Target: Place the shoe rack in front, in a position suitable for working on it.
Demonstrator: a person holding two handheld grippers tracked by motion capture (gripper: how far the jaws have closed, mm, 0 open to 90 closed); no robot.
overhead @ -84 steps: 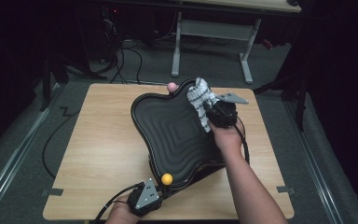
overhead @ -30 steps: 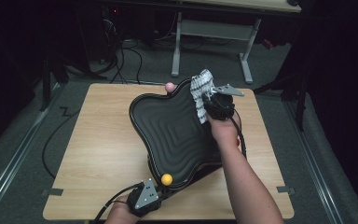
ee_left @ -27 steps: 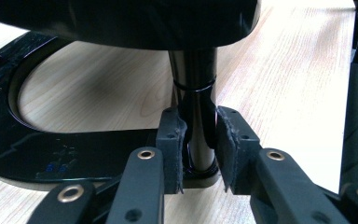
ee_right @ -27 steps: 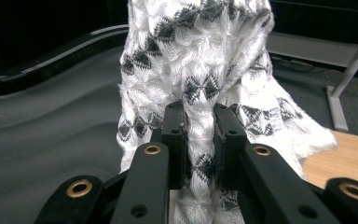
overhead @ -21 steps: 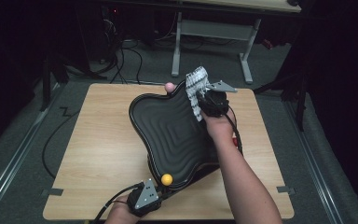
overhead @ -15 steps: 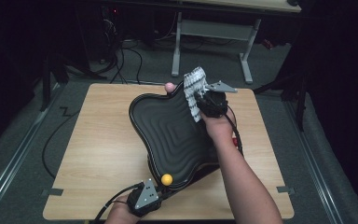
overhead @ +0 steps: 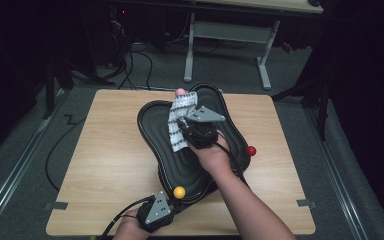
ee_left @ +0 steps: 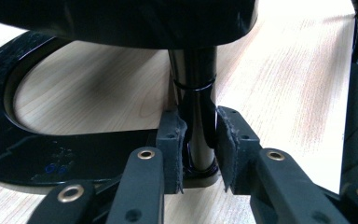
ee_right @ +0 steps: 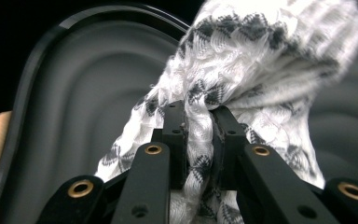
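Dark clutter rings the wooden table (overhead: 105, 165). Right claw (ee_right: 196, 123) grips a patterned cloth (ee_right: 261, 60) over the black tray (overhead: 152, 125); left claw (ee_left: 198, 140) clamps its half-hidden post (ee_left: 196, 98).

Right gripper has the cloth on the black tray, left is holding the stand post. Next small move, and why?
Probably drag the cloth toward the tray's near lobe by the yellow ball. The right gripper is shut on the cloth over the far half of the ridged surface; the left gripper clamps the post, steadying the tray for a wiping stroke.
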